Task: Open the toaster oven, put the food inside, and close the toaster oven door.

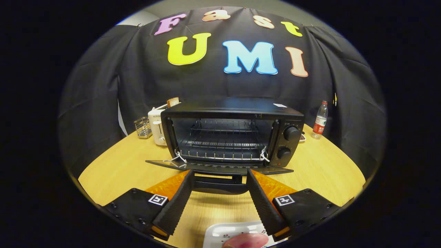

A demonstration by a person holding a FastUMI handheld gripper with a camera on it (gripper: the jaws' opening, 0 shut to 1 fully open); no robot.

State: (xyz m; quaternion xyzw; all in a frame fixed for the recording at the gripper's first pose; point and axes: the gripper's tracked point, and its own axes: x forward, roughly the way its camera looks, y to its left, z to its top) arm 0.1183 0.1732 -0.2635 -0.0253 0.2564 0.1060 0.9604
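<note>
The black toaster oven stands on the table with its glass door folded down flat and the wire rack bare inside. My gripper is open, its fingertips at the door's front edge, one on each side of the door handle, with nothing between the fingers. Close under the gripper, behind the fingertips, a pink piece of food lies on a white plate.
On the round wooden table, a white toaster holding a bread slice and a small wire basket stand left of the oven. A water bottle stands to its right. The oven's knobs face me.
</note>
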